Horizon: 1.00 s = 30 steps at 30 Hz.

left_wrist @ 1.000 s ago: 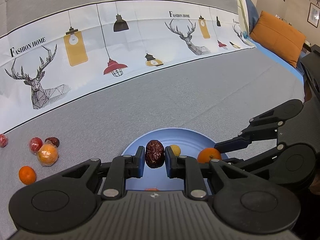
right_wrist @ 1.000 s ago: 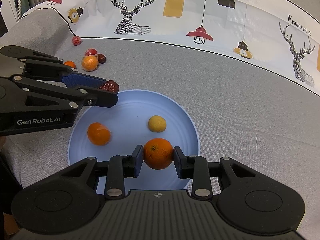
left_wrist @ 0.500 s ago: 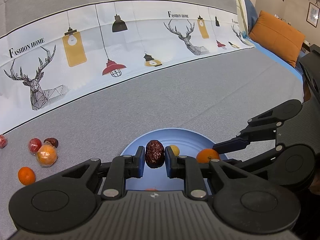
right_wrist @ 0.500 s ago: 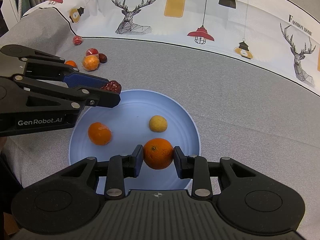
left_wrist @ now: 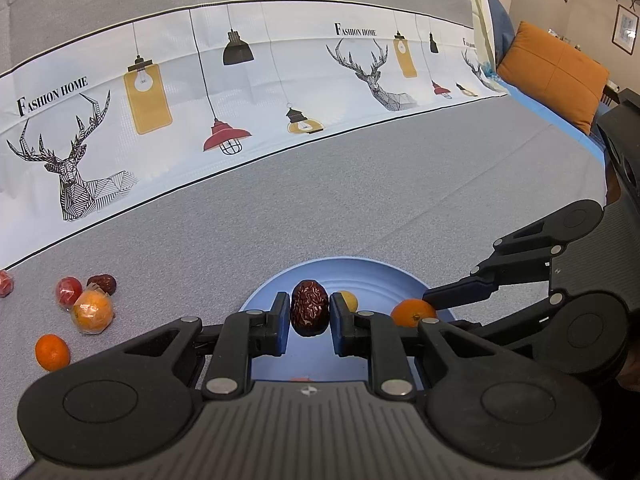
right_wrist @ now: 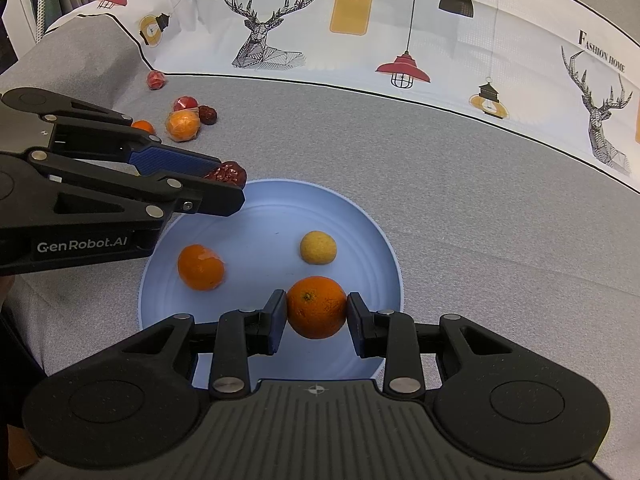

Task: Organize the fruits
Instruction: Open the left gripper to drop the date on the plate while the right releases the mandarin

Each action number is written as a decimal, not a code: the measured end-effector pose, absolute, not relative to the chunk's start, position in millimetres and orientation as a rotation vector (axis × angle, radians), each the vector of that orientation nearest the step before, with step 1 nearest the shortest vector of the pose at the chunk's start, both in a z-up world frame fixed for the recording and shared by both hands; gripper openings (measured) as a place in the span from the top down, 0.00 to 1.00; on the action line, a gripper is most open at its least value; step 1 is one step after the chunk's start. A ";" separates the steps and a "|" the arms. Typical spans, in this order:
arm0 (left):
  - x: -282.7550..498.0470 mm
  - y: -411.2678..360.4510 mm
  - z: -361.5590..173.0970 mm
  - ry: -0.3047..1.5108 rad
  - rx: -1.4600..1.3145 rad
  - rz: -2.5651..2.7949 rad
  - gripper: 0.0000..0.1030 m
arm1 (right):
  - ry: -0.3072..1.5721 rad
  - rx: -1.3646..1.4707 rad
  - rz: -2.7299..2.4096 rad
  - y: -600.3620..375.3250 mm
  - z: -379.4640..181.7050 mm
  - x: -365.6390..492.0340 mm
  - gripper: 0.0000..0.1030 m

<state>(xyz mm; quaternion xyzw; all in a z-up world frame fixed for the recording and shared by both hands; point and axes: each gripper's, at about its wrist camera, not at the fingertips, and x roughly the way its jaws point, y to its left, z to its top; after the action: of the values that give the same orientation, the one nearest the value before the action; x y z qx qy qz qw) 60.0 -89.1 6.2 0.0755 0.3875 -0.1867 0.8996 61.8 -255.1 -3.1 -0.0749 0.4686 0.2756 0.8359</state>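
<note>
While the left wrist view hides most of the blue plate (left_wrist: 372, 276) behind the left gripper (left_wrist: 310, 316), the right wrist view lays the plate (right_wrist: 256, 224) open, with a wrapped orange (right_wrist: 201, 267) and a small yellow fruit (right_wrist: 318, 247) resting in it. That left gripper is clenched on a wrinkled red date (left_wrist: 309, 307) above the plate's near edge; the right gripper (right_wrist: 317, 314) grasps an orange (right_wrist: 317, 306) over the plate. Off to the left on the grey cloth (left_wrist: 360, 200) lie a loose tangerine (left_wrist: 52, 352), a wrapped orange fruit (left_wrist: 92, 311), a dark date (left_wrist: 102, 283) and red wrapped pieces (left_wrist: 68, 290). Nothing has shifted since a second ago; both grips are unchanged.
</note>
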 end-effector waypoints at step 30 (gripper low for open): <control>66.4 -68.5 15.3 0.774 0.081 -0.302 0.67 | 0.917 -0.124 0.483 -250.6 8.4 66.9 0.58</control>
<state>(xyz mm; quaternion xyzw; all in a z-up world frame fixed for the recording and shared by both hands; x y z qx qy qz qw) 66.4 -68.5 15.3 0.0394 0.3760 -0.1466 0.9141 66.9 -250.6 8.4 -0.0591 0.4379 0.2308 0.8669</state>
